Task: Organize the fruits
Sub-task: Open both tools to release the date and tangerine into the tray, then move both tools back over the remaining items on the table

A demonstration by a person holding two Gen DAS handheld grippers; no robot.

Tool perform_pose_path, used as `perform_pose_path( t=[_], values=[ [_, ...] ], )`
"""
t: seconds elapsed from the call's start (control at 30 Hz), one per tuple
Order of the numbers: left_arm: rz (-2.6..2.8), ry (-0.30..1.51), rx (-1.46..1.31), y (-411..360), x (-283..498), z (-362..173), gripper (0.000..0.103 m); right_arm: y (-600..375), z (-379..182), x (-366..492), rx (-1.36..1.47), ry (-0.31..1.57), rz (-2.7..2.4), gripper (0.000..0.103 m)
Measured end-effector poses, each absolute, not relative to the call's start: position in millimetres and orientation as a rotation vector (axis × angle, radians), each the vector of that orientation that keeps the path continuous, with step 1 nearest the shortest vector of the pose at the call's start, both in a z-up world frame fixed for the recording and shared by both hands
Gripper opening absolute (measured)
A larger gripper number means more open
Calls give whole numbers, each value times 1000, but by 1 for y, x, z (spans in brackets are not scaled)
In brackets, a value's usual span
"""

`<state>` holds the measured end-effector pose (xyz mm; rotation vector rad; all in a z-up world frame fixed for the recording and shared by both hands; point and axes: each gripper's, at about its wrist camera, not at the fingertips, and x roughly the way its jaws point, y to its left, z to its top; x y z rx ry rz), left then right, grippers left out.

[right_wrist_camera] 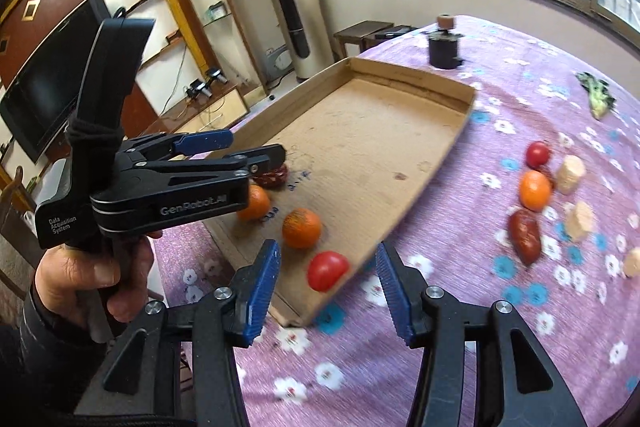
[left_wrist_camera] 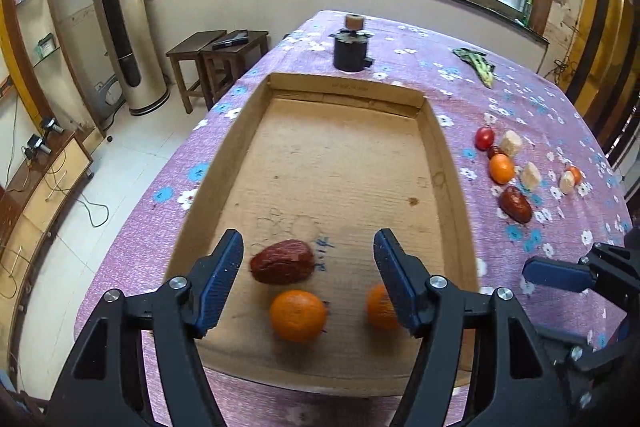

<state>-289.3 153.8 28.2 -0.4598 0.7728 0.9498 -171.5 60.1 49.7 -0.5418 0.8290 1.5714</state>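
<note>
A matt, rough cardboard tray (left_wrist_camera: 448,163) sits on a soft purple floral cloth (left_wrist_camera: 460,39), holding a glossy tomato (right_wrist_camera: 327,270) and dimpled oranges (left_wrist_camera: 298,315).

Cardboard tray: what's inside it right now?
The cardboard tray holds two oranges, a red date and a tomato, all near its front end. The left gripper hides part of the date and one orange in the right view.

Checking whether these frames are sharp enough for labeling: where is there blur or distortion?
Left wrist view: the date and oranges in the cardboard tray are slightly soft, window frames bow from fisheye. Right wrist view: tablecloth and loose fruit are motion-smeared, the tomato blurred too.
</note>
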Motion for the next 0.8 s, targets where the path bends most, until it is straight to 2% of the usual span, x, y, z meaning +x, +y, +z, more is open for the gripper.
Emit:
perform_pose_path(
  t=[0.8],
  values=[
    [676, 821, -395, 78, -183, 33, 67, -53, 39, -29, -366, 896, 1237, 52]
  ],
)
